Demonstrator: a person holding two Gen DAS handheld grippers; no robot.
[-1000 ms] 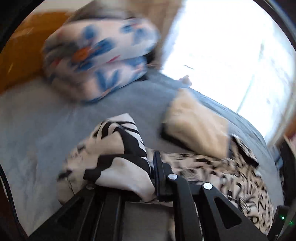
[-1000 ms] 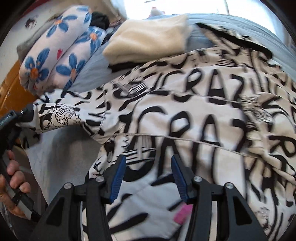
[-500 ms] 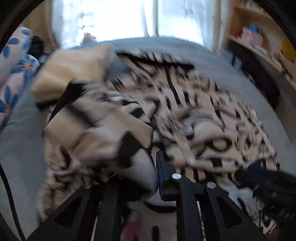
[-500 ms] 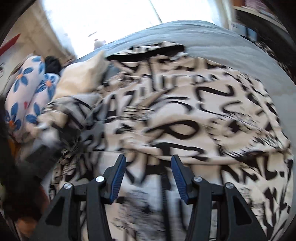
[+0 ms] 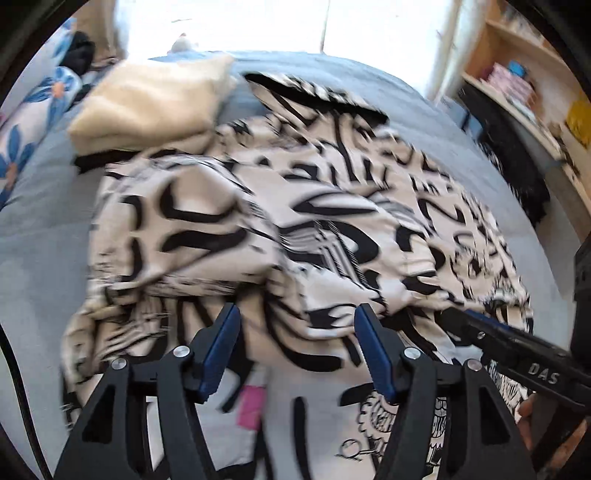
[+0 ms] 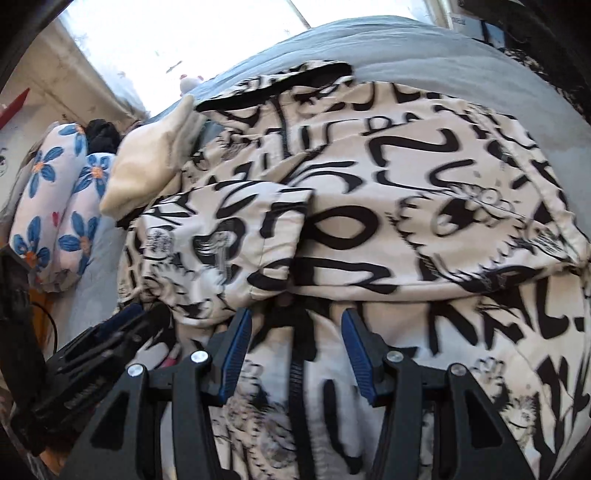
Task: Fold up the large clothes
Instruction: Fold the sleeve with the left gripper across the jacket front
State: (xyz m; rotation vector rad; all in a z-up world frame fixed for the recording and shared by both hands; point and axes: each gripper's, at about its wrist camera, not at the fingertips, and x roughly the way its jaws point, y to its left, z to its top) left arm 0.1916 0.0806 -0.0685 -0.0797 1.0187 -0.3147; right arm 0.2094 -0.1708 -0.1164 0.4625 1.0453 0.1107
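A large cream jacket with black graffiti lettering lies spread on a grey bed. Its sleeve lies folded across the body. A dark zipper runs down the front. My left gripper is open and empty, just above the jacket's near part. My right gripper is open and empty over the zipper. In the left wrist view the right gripper reaches in from the right. In the right wrist view the left gripper shows at lower left.
A folded cream garment lies at the jacket's far left edge. Floral pillows sit further left. A wooden shelf unit stands to the right of the bed. A bright window is behind the bed.
My left gripper has swung right over the jacket and opened, letting go of the sleeve, which now lies folded across the body. My right gripper stayed open and shifted slightly.
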